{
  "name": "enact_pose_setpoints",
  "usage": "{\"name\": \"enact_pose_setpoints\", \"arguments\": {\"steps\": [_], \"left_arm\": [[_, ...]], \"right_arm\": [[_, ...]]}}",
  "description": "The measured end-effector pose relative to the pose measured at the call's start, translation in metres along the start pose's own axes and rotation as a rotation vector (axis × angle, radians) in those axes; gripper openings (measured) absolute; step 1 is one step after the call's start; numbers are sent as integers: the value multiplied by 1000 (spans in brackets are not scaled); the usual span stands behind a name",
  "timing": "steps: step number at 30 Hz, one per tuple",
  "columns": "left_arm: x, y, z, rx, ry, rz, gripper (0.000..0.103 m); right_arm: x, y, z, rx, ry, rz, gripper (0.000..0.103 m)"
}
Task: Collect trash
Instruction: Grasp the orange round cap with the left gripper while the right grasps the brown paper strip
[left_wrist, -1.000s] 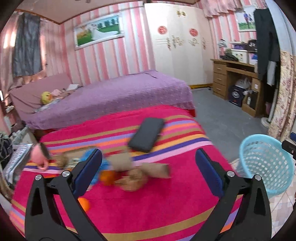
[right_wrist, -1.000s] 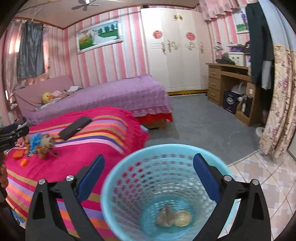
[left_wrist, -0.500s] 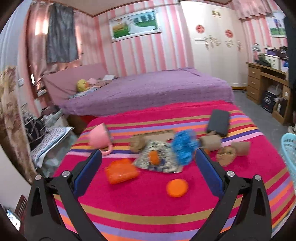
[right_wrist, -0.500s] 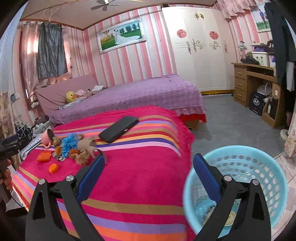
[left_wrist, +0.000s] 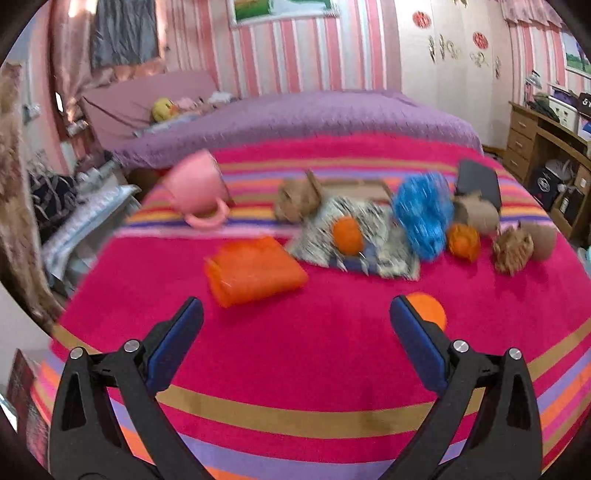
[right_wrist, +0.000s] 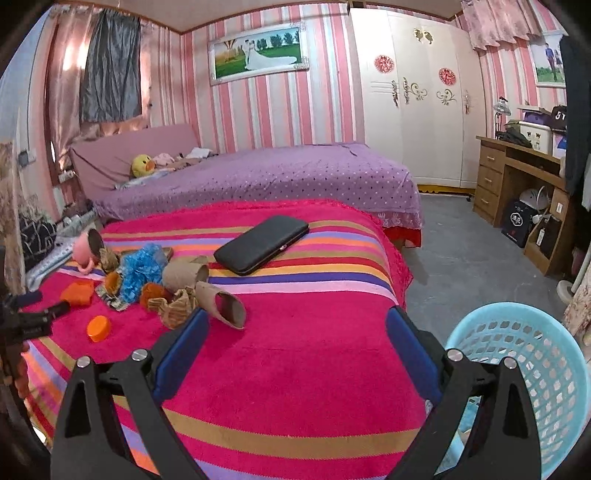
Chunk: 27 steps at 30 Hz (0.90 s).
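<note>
Holding both grippers wide apart and empty, we hover the left gripper (left_wrist: 295, 314) and right gripper (right_wrist: 297, 325) over the striped blanket (right_wrist: 295, 369). Beside the blanket's near corner stands the blue basket (right_wrist: 535, 354). Farther across it lie an orange cap (left_wrist: 428, 310), cardboard tubes (right_wrist: 221, 301), blue fluff (left_wrist: 423, 214), then a black case (right_wrist: 262, 243).

Both wrist views face the striped bed (left_wrist: 295, 354) (right_wrist: 295, 332) — left closer.

Your blue basket (right_wrist: 532, 373) is cut off at the right edge, and the pink cup (left_wrist: 195, 184) looks blurry.
</note>
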<state>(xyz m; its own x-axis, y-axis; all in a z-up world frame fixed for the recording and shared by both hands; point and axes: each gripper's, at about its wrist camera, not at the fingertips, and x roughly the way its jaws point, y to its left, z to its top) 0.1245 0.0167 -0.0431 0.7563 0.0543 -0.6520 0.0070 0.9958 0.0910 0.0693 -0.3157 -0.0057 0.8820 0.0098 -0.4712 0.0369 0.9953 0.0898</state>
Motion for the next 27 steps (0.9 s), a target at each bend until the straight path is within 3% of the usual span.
{"name": "enact_pose_setpoints", "arguments": {"steps": [9, 13, 15, 17, 18, 25, 27], "left_arm": [[23, -45, 2, 62, 91, -86, 94], [31, -56, 0, 75, 139, -132, 68], [27, -59, 0, 81, 129, -139, 59], [25, -61, -1, 85, 127, -156, 42], [24, -62, -1, 92, 125, -158, 39], [25, -47, 6, 65, 107, -126, 39], [24, -38, 10, 53, 84, -87, 39]], "right_arm": [[18, 7, 1, -32, 29, -35, 94], [23, 7, -1, -31, 45, -28, 94], [25, 10, -1, -39, 51, -25, 94], [28, 14, -1, -48, 61, -16, 94], [30, 17, -1, -52, 67, -11, 94], [58, 47, -3, -110, 132, 30, 93], [72, 55, -4, -133, 176, 36, 84]]}}
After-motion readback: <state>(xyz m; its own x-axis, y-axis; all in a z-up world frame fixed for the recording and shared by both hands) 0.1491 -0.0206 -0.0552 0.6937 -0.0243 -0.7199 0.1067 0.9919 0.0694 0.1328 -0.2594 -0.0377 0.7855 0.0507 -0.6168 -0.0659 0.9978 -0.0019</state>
